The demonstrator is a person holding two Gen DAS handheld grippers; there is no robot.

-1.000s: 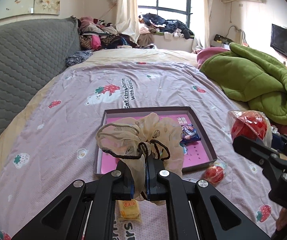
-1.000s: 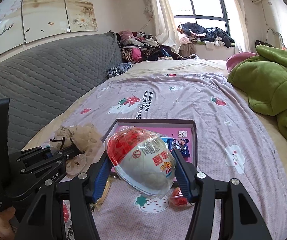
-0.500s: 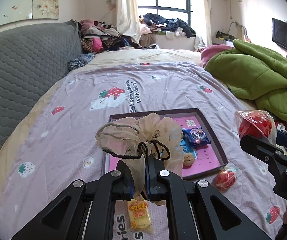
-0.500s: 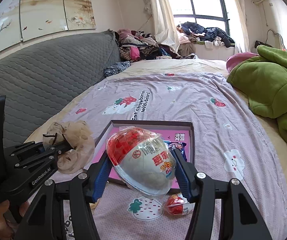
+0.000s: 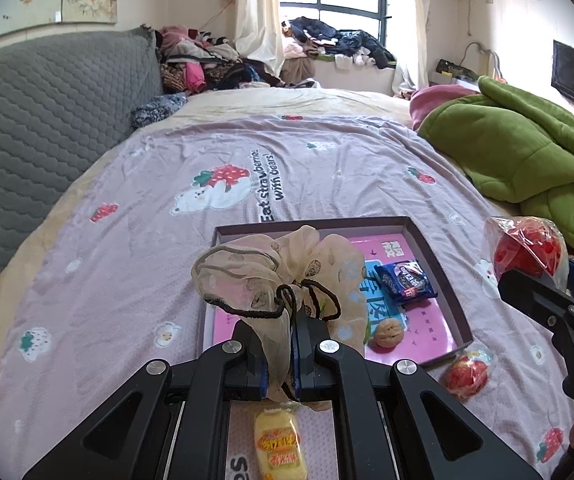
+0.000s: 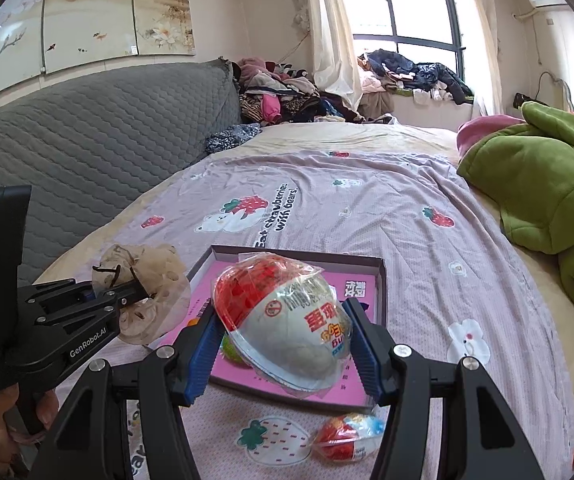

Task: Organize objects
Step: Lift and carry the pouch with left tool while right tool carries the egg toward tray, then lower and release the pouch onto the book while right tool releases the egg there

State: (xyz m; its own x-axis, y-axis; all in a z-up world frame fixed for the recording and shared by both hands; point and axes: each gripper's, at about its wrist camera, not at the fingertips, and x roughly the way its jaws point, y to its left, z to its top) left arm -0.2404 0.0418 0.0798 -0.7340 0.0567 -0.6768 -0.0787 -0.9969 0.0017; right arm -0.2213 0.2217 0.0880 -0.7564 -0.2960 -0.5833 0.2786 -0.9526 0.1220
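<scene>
Our left claw [image 5: 277, 354] is pinched nearly closed on a sheer beige scrunchie [image 5: 283, 276], whose frills and dark cord stand up above the fingertips. Directly beyond and below this claw sits a shallow box [image 5: 439, 276] with a pink floor, resting on a lilac bedsheet [image 5: 159, 248] printed with strawberries. Inside the box, ahead and to the right of the left claw, lie a blue snack packet [image 5: 406, 282] and a walnut [image 5: 387, 332]. A yellow wrapped sweet [image 5: 281, 442] lies on the sheet beneath the claw, outside the box.

Our right claw [image 6: 285, 338] is spread moderately wide around a large red and white plastic egg [image 6: 283, 322] in crinkly wrap, gripped by blue pads [image 6: 203, 350] on both sides. The egg hangs over the near part of the box [image 6: 381, 276]. Just under this claw, on the sheet outside the box's near edge, lies 1 smaller wrapped egg [image 6: 347, 436]. Far to the right is a bunched green blanket [image 6: 547, 184].

We judge that both items are about to be dropped into the box. 3 risks stand out. The egg is round and its wrap slippery, so it could slide from the pads, or roll over the low rim once let go. The scrunchie's loose fabric could snag on the left claw's fingers when they part. The 2 claws hover near each other over 1 small box, so they could bump.
</scene>
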